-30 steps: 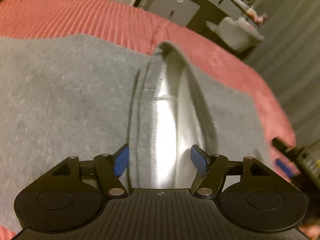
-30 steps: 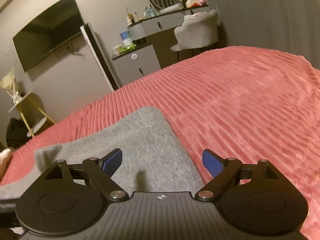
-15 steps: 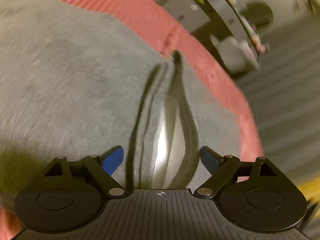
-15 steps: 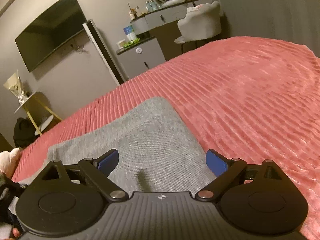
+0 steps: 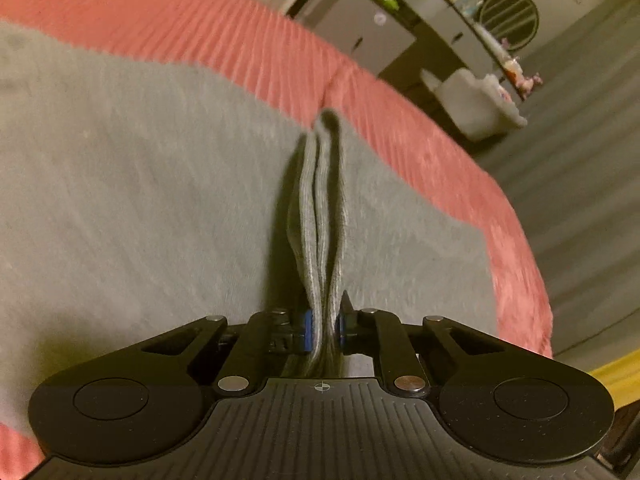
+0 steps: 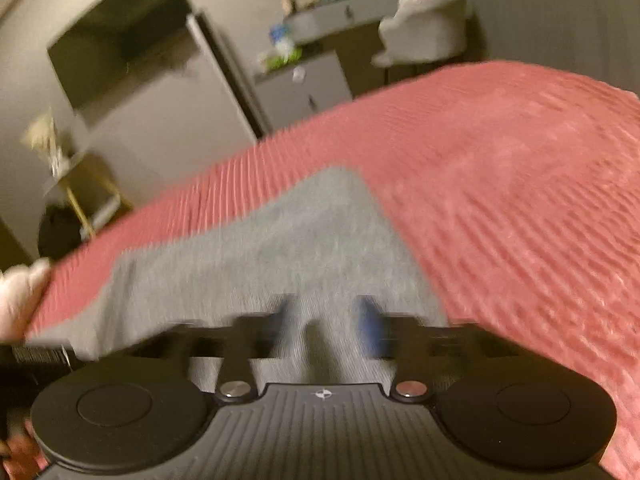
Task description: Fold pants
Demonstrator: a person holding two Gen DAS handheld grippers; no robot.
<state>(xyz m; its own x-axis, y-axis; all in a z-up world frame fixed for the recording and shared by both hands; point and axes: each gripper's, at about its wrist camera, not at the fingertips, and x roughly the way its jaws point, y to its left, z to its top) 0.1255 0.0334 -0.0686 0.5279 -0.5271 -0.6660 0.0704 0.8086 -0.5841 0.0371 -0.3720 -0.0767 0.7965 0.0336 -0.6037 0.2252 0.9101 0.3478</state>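
Grey pants [image 5: 140, 200] lie spread on a red ribbed bedspread [image 5: 200, 28]. My left gripper [image 5: 323, 330] is shut on the pants' hem, which is pinched into a narrow upright ridge [image 5: 320, 208] between the blue pads. In the right wrist view the pants [image 6: 280, 248] lie flat with a corner pointing away. My right gripper [image 6: 326, 322] is blurred; its blue fingers [image 6: 370, 328] stand narrowly apart over the grey cloth, with a fold of it between them.
The bedspread [image 6: 500, 200] stretches far to the right. Beyond the bed stand a grey cabinet [image 6: 304, 88], a white chair [image 6: 424, 36] and a wall television [image 6: 120, 40]. The bed's edge and grey floor [image 5: 580, 160] show at the right of the left wrist view.
My left gripper has closed on the pants' hem, squeezing the open leg end into a thin ridge. My right gripper's fingers have moved much closer together over the cloth.
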